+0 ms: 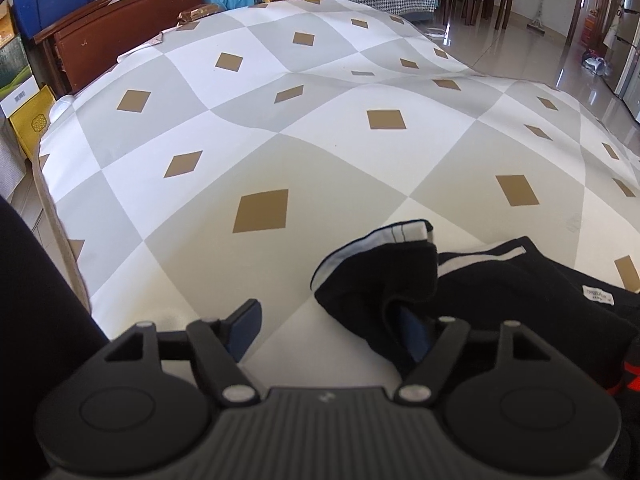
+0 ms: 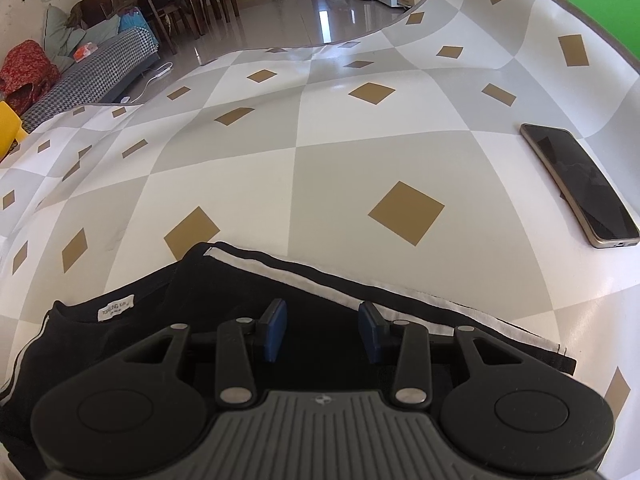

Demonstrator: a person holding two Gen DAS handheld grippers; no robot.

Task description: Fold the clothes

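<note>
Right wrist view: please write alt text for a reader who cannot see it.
The right tongs hover open over a dark garment with white stripes, lying on a diamond-patterned tablecloth. A white label shows at the garment's neckline, and a phone lies face up to the right.

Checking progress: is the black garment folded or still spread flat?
Partly folded: the black garment has one white-trimmed end flipped back over itself, other layers bunched, not a neat stack.

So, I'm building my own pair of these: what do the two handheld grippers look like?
The left gripper and right gripper look identical: black linkage arms with silver pivot pins, round black discs on both sides, a grey ribbed centre plate with a small emblem, and blue fingers. No cables are visible.
</note>
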